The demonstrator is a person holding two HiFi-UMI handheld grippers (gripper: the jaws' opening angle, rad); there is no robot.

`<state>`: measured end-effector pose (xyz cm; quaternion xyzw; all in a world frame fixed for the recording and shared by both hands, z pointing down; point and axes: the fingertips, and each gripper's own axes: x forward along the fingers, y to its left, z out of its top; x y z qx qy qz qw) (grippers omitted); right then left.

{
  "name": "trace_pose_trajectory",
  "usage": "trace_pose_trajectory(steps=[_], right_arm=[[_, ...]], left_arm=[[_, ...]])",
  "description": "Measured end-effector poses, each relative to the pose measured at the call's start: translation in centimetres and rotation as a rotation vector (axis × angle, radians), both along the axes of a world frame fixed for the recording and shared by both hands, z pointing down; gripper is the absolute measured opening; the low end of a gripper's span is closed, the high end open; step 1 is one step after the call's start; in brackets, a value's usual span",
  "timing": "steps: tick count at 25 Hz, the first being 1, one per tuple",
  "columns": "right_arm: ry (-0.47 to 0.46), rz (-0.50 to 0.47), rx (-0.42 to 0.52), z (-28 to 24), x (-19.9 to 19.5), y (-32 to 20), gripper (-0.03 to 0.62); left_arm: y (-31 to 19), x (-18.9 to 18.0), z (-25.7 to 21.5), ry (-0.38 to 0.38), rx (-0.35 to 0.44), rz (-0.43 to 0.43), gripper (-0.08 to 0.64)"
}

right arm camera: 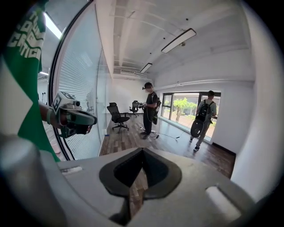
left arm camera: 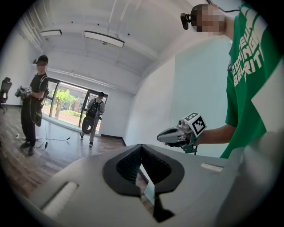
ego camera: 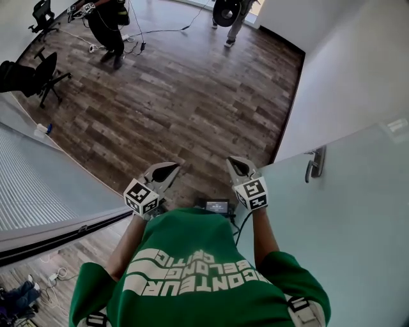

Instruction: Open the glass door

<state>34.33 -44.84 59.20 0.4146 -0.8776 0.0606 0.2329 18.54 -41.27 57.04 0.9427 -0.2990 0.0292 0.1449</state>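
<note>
The frosted glass door [ego camera: 358, 223] stands at the right of the head view, its metal handle [ego camera: 314, 163] near its left edge. Neither gripper touches the door or the handle. My left gripper [ego camera: 167, 171] and right gripper [ego camera: 238, 166] are held side by side in front of my chest over the wood floor, both shut and empty. In the left gripper view its jaws [left arm camera: 141, 146] meet at the tips, with the right gripper [left arm camera: 163, 135] and the door [left arm camera: 199, 84] beyond. The right gripper view shows its jaws [right arm camera: 143, 150] closed and the left gripper [right arm camera: 91, 119] at left.
A glass partition with blinds [ego camera: 38, 185] runs along the left, a white wall [ego camera: 345, 70] along the right. Two people [ego camera: 108, 25] [ego camera: 230, 16] stand at the far end of the wood floor, with office chairs [ego camera: 41, 73] and cables nearby.
</note>
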Motion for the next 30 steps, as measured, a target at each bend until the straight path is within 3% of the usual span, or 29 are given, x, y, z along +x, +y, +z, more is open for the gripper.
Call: trace_pose_trajectory(steps=[14,30], right_arm=[[0.0,-0.052,-0.01,0.5,-3.1,0.3,-0.008],[0.013,-0.021,-0.023,1.4,-1.8,-0.5,-0.008]], left_arm=[[0.0,-2.4,0.3,-0.003,0.001,-0.026,0.009],[-1.1,-2.0,0.5,0.008,-0.002,-0.021,0.009]])
